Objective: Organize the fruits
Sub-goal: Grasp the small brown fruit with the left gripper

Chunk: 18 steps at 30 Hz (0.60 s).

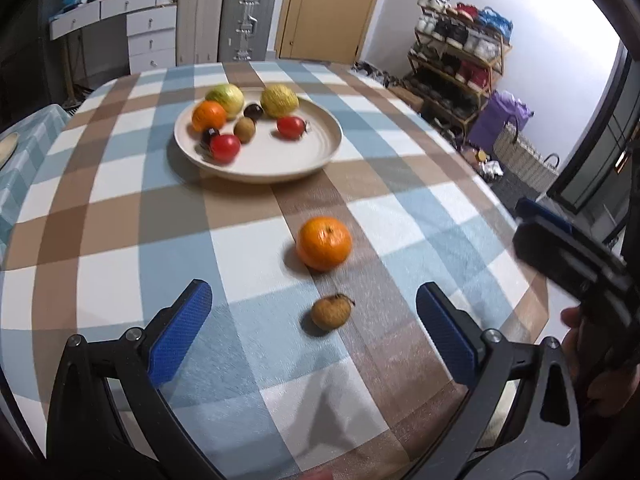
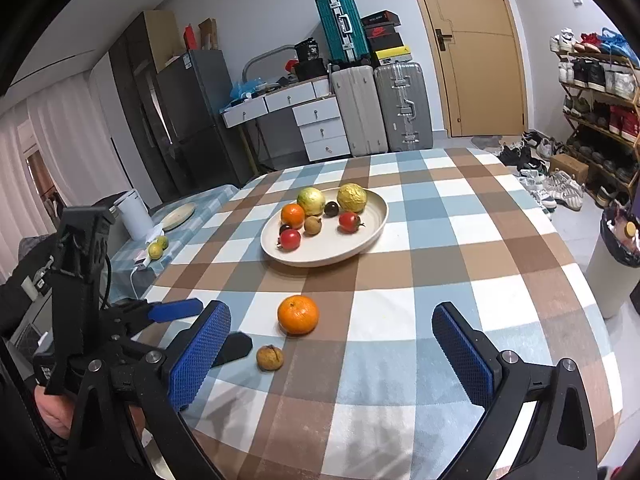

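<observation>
Most fruit already sits gathered on the plate (image 1: 328, 148); an orange (image 1: 324, 243) and a small brown fruit (image 1: 331, 312) lie loose on the checked counter (image 1: 120, 240) nearer; the left hand-held gripper (image 1: 314, 328) brackets the brown fruit, spread wide and empty, seemingly to collect it; the right hand-held gripper (image 2: 332, 354) gapes empty too.

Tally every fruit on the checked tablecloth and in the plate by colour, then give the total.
Orange round mandarins: 2, one in the cream round plate at, one on the cloth
Yellow-green round fruits: 2
Red tomatoes: 2
Brown small fruits: 2
Dark purple small fruits: 2
Total: 10
</observation>
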### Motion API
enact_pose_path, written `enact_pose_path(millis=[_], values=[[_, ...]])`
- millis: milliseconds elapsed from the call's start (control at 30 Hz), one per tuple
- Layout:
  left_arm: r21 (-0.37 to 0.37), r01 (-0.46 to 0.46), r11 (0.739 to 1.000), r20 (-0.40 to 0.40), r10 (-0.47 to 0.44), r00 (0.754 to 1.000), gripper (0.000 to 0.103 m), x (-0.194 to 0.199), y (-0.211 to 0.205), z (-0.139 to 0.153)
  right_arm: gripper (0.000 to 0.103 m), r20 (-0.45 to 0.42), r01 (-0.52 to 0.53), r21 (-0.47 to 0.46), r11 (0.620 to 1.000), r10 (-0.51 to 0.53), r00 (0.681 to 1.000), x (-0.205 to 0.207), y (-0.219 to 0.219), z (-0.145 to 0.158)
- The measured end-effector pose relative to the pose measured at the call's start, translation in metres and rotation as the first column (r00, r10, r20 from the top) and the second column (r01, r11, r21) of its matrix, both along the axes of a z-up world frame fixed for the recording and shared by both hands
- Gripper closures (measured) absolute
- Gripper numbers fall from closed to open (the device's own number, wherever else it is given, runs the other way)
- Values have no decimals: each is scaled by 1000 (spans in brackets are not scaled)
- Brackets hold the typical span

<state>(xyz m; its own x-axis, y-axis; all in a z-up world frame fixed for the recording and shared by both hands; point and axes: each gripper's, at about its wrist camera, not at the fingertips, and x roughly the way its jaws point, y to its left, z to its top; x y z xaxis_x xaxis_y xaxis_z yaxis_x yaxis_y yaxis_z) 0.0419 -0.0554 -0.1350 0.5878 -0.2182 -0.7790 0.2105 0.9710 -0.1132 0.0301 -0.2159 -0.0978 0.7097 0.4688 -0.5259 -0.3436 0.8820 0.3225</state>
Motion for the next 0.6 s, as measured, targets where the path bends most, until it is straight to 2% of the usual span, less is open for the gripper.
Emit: enact_pose_path(millis=[133, 333, 400, 500, 533, 567, 600], values=[[8, 15, 1000, -36, -14, 999, 1, 4, -3, -14, 0, -16, 14, 12, 1000, -14, 1000, 3, -4, -4], [-31, 24, 999, -81, -27, 996, 2, 11, -1, -29, 0, -34, 10, 9, 1000, -10, 999, 7, -4, -13], [-38, 29, 999, -82, -32, 996, 5, 12, -1, -32, 0, -46, 11, 10, 1000, -10, 999, 9, -5, -17], [-56, 36, 998, -93, -41, 995, 21, 14, 0, -36, 0, -55, 12, 13, 1000, -12, 998, 11, -6, -21], [-61, 40, 997, -98, -46, 994, 30, 15, 0, -37, 0, -56, 12, 14, 1000, -12, 998, 11, -6, -22], [-62, 43, 997, -102, -49, 994, 46, 15, 0, -38, 0, -59, 12, 14, 1000, -12, 998, 11, -6, -23], [-55, 44, 997, -104, -50, 993, 54, 15, -1, -39, 0, -61, 12, 14, 1000, -12, 998, 12, -6, -24]])
